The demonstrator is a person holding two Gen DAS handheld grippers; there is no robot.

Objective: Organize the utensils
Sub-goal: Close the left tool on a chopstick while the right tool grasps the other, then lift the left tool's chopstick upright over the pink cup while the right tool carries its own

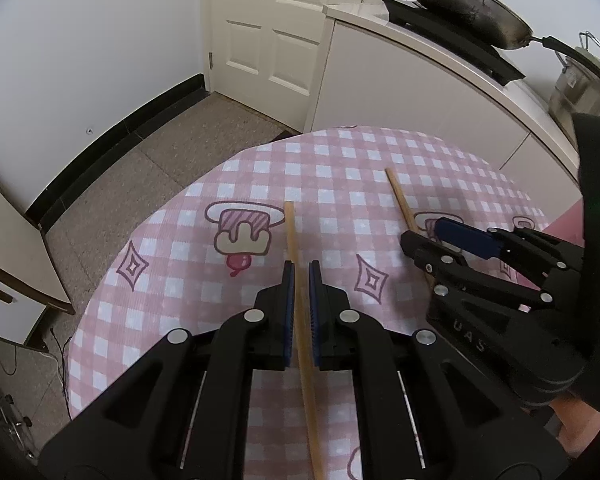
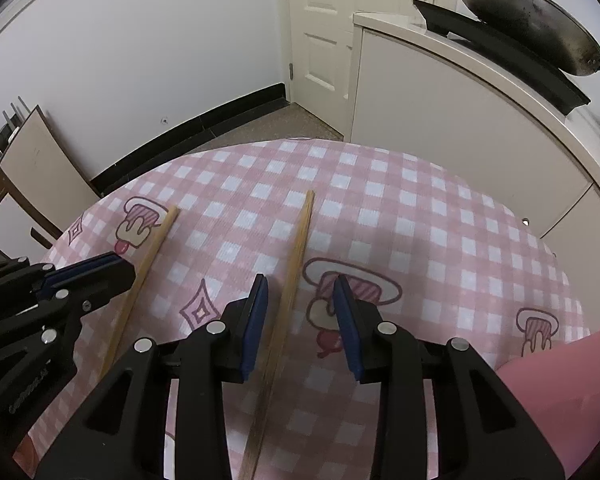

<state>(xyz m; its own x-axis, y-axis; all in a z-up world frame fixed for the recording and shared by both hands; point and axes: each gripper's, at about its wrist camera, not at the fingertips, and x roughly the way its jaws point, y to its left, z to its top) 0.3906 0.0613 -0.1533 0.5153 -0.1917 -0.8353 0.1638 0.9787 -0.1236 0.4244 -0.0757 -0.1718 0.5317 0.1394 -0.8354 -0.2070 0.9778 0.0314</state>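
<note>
Chopsticks: two wooden ones, both flat on the pink checked tablecloth [image 1: 340, 168], well apart, each running away from you.

Left chopstick [image 1: 300, 300] sits between your left gripper [image 1: 301, 304] fingers. Jaws narrowed to a slim gap around the stick; can't tell from the left wrist view whether the blue pads [image 1: 288, 308] actually touch it. In the right wrist view the same stick [image 2: 140, 280] passes just beside the tip of that gripper [image 2: 100, 276], contact unclear there too.

Right chopstick [image 2: 288, 300] lies between your right gripper [image 2: 300, 312] fingers. Jaws spread wide, clear gap on both sides, stick closer to the left pad [image 2: 256, 320]. Not gripped. From the left wrist view that stick [image 1: 400, 196] runs under the right gripper [image 1: 436, 236], far end poking out beyond it.

Further out: table edge, then speckled floor [image 1: 172, 148] with black skirting along the white wall.

Back right: white counter [image 2: 440, 92] with a black stove [image 2: 500, 52] and a dark wok [image 2: 528, 20] on it. Steel pot [image 1: 576, 84] at the far right of the left wrist view. White panelled door [image 1: 268, 24] behind.
</note>
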